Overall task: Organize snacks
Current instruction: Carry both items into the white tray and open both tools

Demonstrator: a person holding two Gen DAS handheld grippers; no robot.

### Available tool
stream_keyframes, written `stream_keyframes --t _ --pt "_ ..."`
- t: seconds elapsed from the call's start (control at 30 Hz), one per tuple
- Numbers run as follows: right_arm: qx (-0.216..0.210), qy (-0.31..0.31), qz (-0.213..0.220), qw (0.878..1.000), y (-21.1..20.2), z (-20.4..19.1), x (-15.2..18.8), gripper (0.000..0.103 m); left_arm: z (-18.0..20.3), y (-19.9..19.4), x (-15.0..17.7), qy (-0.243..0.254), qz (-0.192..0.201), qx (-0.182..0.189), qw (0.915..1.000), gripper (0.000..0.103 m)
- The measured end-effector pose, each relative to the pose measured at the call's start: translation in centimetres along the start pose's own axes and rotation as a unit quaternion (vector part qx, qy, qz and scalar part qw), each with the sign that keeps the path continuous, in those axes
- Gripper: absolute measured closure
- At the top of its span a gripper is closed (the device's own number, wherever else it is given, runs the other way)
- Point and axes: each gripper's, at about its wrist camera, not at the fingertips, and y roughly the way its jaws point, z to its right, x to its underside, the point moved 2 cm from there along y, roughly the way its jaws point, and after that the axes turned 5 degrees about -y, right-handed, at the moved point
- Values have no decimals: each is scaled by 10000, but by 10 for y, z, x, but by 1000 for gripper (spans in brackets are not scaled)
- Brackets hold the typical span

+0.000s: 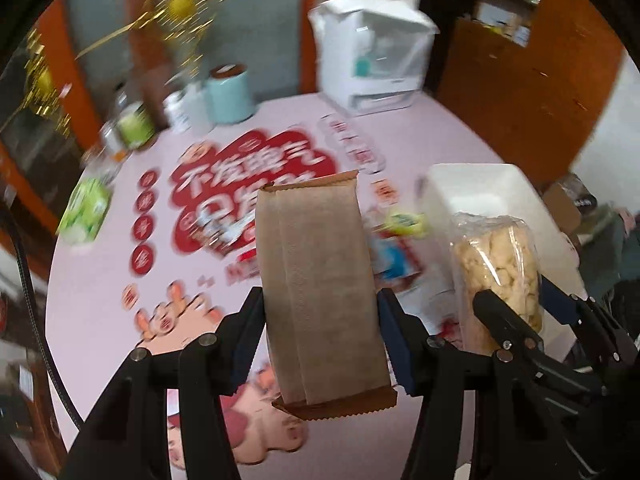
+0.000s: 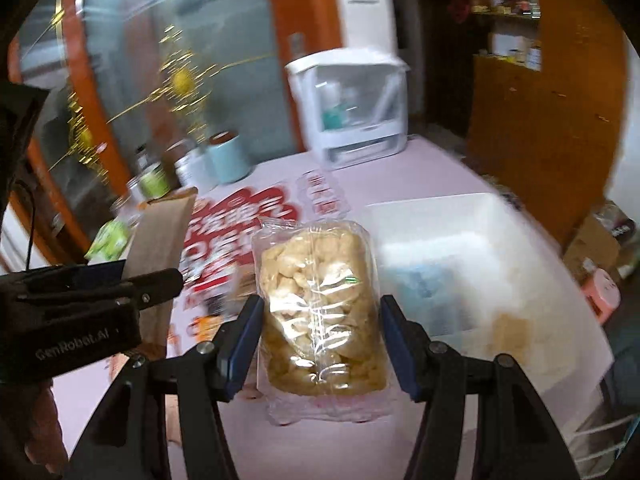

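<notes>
My left gripper point(image 1: 320, 320) is shut on a brown paper snack packet point(image 1: 320, 284), held upright above the pink table; the packet also shows in the right wrist view point(image 2: 160, 236). My right gripper point(image 2: 320, 328) is shut on a clear bag of pale puffed snacks point(image 2: 320, 304), which also shows in the left wrist view point(image 1: 496, 264), just right of the left gripper. A white bin point(image 2: 540, 240) stands on the table to the right, with a blue packet and a tan snack inside it. More snack packets point(image 1: 394, 256) lie on the table between packet and bin.
The pink tablecloth point(image 1: 100, 312) has red printed lettering. At the back stand a white appliance point(image 1: 372, 56), a light-blue canister point(image 1: 230, 94), jars and a green carton point(image 1: 84, 212). Wooden cabinets rise to the right. The table edge runs along the left and front.
</notes>
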Motion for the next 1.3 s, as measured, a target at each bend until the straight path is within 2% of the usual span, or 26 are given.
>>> stream_keyframes --t 0.27,0.43,0.6,0.9,1.07,1.1,1.2,1.23,1.3 --pt "679 556 251 9958 -19 103 -9 44 126 -4 -30 588 265 417 9970 48" --pt "850 759 148 9934 -7 146 -11 44 186 15 -50 653 262 561 9959 48" --pt "961 798 -159 9920 20 170 -6 44 225 45 -61 639 124 476 9967 48" --pt "859 717 -824 9903 70 186 16 44 249 108 -48 720 -354 79 9967 48" --pt "484 730 -1297 9877 93 186 30 43 252 130 -44 780 -496 -65 9957 47" --pt "425 729 -1377 9869 97 185 32 41 249 133 -44 785 -509 -79 9956 44" --pt "420 621 -1253 9893 94 179 32 29 250 139 -43 836 -519 -137 9951 14" --pt "407 600 -1201 9901 92 178 31 25 249 138 -43 827 -487 -151 9953 12" --pt "409 575 -1128 9911 89 178 28 24 248 138 -43 824 -450 -192 9954 12"
